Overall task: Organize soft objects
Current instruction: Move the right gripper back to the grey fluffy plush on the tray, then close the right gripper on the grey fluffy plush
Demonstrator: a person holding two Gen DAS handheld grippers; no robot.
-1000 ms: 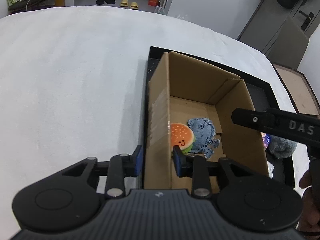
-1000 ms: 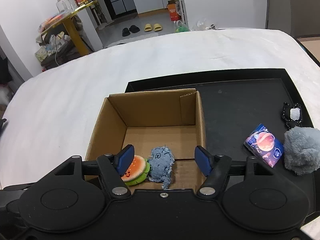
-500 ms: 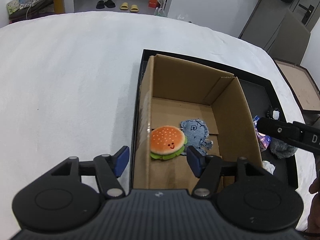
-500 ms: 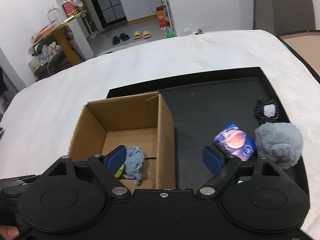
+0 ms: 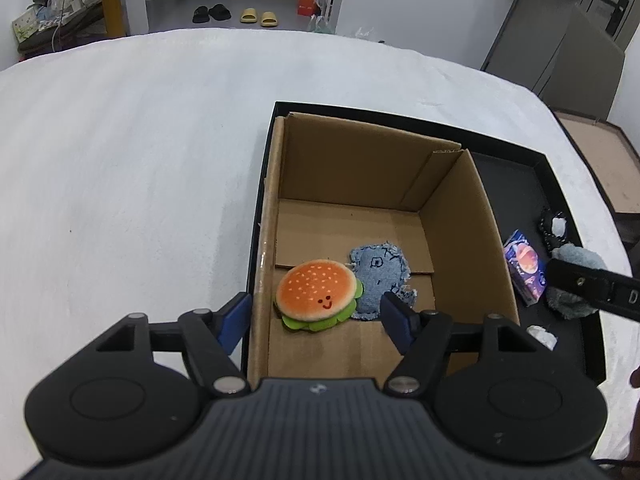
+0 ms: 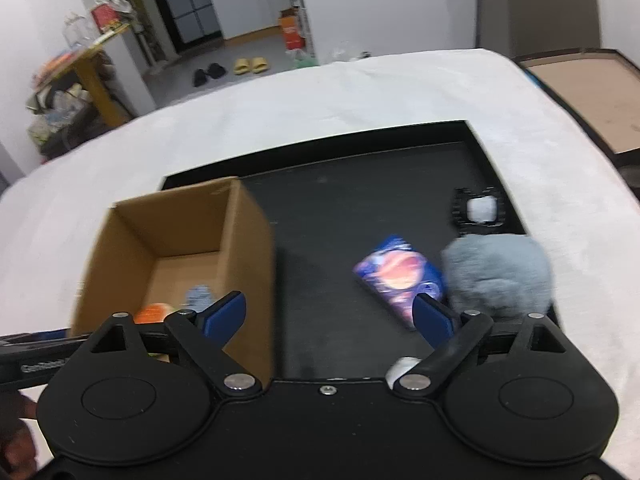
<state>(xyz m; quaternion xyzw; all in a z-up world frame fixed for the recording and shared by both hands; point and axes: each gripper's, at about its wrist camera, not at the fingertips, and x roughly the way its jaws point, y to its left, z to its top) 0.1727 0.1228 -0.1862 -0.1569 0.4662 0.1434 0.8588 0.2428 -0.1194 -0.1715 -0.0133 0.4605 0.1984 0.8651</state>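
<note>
A plush burger [image 5: 318, 295] and a blue denim plush [image 5: 380, 278] lie side by side on the floor of the cardboard box [image 5: 448, 184]. My left gripper [image 5: 316, 318] hangs above the box's near left wall, its jaws opening, with nothing pressed between them. My right gripper [image 6: 330, 314] hovers over the black tray [image 6: 340, 216], jaws opening and empty. Just beyond its right finger lie a purple planet-print packet [image 6: 398, 276] and a grey fluffy ball [image 6: 498, 276]. The burger [image 6: 154, 313] and denim plush [image 6: 198, 295] show blurred in the box [image 6: 248, 240].
The tray [image 5: 516, 172] sits on a white padded table [image 5: 140, 160]. A small black-and-white item [image 6: 480, 210] lies at the tray's far right, and a white scrap [image 5: 542, 336] lies near its front. A brown board [image 6: 592, 96] stands off to the right.
The left gripper let go of the burger, which now lies in the box, and its jaws widened. The right gripper swung right from over the box to the tray, opening wider.
</note>
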